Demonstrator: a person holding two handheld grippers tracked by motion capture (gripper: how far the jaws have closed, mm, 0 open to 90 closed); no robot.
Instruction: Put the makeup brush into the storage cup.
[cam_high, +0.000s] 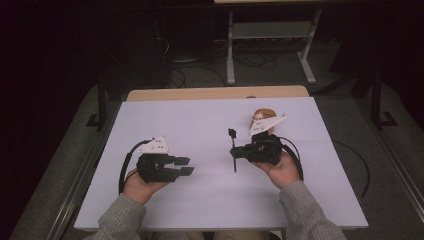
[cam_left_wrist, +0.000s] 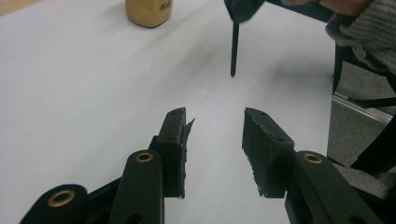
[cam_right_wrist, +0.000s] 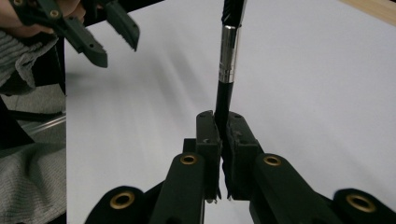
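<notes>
A slim black brush (cam_high: 233, 152) with a silver ferrule (cam_right_wrist: 228, 53) is pinched by its handle in my right gripper (cam_high: 236, 150), which is shut on it right of the white table's centre. In the right gripper view the jaws (cam_right_wrist: 223, 117) close on the handle and the bristle end points away. The left gripper view shows the brush's (cam_left_wrist: 234, 46) thin handle end hanging just over the table. My left gripper (cam_high: 186, 166) is held at the left, jaws pointing right and open (cam_left_wrist: 215, 114), with nothing between them. It also shows in the right gripper view (cam_right_wrist: 105, 35), apart from the brush.
A small tan jar (cam_high: 263, 114) stands behind the right gripper, and the jar (cam_left_wrist: 148, 11) appears far off in the left gripper view. The white tabletop (cam_high: 200, 120) has a wooden strip (cam_high: 215, 93) along its back edge. Table legs and cables lie on the dark floor beyond.
</notes>
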